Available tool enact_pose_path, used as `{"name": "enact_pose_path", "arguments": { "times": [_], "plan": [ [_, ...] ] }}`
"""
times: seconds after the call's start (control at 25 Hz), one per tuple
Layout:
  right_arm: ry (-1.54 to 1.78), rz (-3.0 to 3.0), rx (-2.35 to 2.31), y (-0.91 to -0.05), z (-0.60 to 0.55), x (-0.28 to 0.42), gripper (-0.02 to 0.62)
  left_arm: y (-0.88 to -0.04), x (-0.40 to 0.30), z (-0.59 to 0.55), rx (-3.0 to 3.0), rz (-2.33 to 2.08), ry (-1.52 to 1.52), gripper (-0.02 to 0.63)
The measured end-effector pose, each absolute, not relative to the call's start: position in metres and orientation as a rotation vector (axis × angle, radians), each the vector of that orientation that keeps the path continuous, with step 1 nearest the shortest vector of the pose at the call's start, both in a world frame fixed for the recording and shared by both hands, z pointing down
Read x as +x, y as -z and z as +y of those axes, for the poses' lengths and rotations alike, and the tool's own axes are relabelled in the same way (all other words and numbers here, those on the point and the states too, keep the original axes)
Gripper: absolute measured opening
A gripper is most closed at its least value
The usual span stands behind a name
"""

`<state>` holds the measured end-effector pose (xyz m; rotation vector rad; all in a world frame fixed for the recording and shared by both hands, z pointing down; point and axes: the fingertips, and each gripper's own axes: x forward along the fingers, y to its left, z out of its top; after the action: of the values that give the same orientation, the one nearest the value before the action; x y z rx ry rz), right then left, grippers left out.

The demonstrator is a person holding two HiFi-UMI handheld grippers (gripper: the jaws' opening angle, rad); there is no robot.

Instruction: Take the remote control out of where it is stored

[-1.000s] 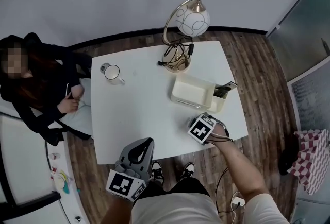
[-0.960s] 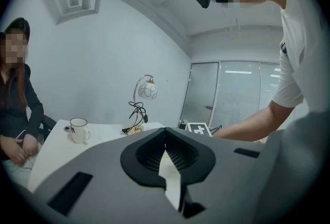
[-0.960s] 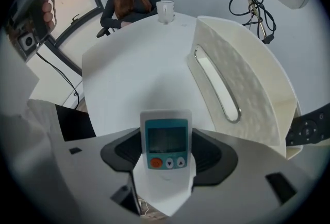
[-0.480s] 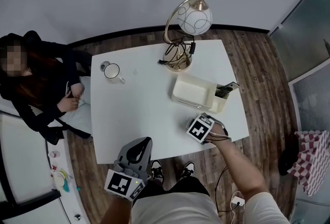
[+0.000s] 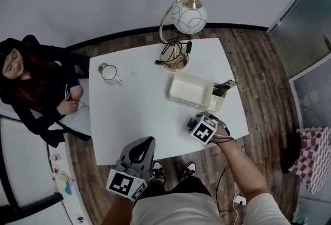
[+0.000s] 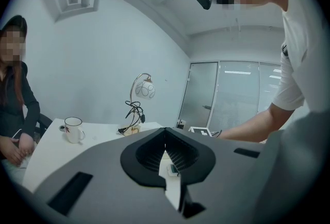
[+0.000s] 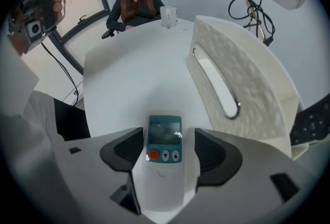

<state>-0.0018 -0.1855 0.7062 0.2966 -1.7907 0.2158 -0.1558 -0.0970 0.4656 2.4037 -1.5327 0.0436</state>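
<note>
White tabletop (image 5: pixel 139 115), seen from above, with the cream storage box (image 5: pixel 189 92) taken as the reference landmark. A seated person (image 5: pixel 36 84) is well apart from the box, past the tabletop's far-left edge. The globe lamp (image 5: pixel 181 27) stands just beyond the box, with its cable coiled at the base.

The right claw (image 7: pixel 169 148) rests low on the tabletop just in front of the box's long textured wall. Its jaws are set apart on either side of the white remote control (image 7: pixel 163 166), and a narrow gap shows between each pad and the remote's edges, so it is bracketed rather than clamped. The left claw (image 6: pixel 165 133) is held off the tabletop's near edge, well apart from the box. Its jaws are drawn together at the tips with nothing between them.

The mug (image 5: pixel 109 73) stands well to the left of the box. The white remote, with a teal display and an orange button, lies flat on the tabletop outside the box and close beside it. A dark remote (image 5: pixel 223 89) stands in the box's small end compartment.

Progress, as judged: the white remote appears to be out of storage and set down, so that removal looks essentially complete apart from withdrawing the right claw. If the dark remote is also meant, it has not yet been lifted out.
</note>
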Motion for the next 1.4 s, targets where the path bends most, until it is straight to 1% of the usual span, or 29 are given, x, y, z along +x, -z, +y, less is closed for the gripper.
{"name": "enact_pose_path", "arguments": {
  "times": [0.16, 0.28, 0.44, 0.48, 0.56, 0.6, 0.76, 0.88, 1.0, 1.2, 1.32, 1.4],
  "plan": [
    [-0.221, -1.919, 0.345, -0.671, -0.184, -0.004, 0.295, -0.464, -0.153, -0.097, 2.410, -1.529, -0.043, 0.008],
    [-0.238, -2.069, 0.419, -0.629, -0.183, -0.007, 0.293, -0.460, -0.151, -0.098, 2.419, -1.527, -0.039, 0.008],
    [-0.167, -2.248, 0.574, -0.566, -0.186, -0.004, 0.285, -0.451, -0.144, -0.101, 2.446, -1.522, -0.033, 0.008],
    [-0.144, -2.285, 0.635, -0.551, -0.187, -0.001, 0.252, -0.449, -0.143, -0.101, 2.455, -1.520, -0.032, 0.008],
    [-0.110, -2.351, 0.771, -0.524, -0.189, 0.008, 0.113, -0.443, -0.138, -0.103, 2.471, -1.515, -0.028, 0.008],
    [-0.103, -2.383, 0.827, -0.512, -0.188, 0.013, 0.089, -0.440, -0.135, -0.104, 2.480, -1.512, -0.025, 0.008],
    [-0.103, -2.493, 0.991, -0.471, -0.179, 0.033, 0.031, -0.428, -0.122, -0.107, 2.517, -1.500, -0.012, 0.008],
    [-0.068, -2.573, 1.101, -0.444, -0.167, 0.050, 0.011, -0.418, -0.111, -0.107, 2.543, -1.487, -0.003, 0.008],
    [-0.051, -2.646, 1.200, -0.427, -0.155, 0.067, 0.009, -0.408, -0.100, -0.107, 2.571, -1.477, 0.011, 0.008],
    [-0.119, -2.697, 1.346, -0.425, -0.142, 0.091, 0.009, -0.400, -0.083, -0.105, 2.598, -1.461, -0.002, 0.008],
    [-0.132, -2.686, 1.359, -0.428, -0.140, 0.099, 0.009, -0.401, -0.076, -0.104, 2.610, -1.462, -0.041, 0.007],
    [-0.135, -2.676, 1.364, -0.428, -0.139, 0.103, 0.009, -0.399, -0.072, -0.103, 2.610, -1.454, -0.015, 0.007]
  ]
}}
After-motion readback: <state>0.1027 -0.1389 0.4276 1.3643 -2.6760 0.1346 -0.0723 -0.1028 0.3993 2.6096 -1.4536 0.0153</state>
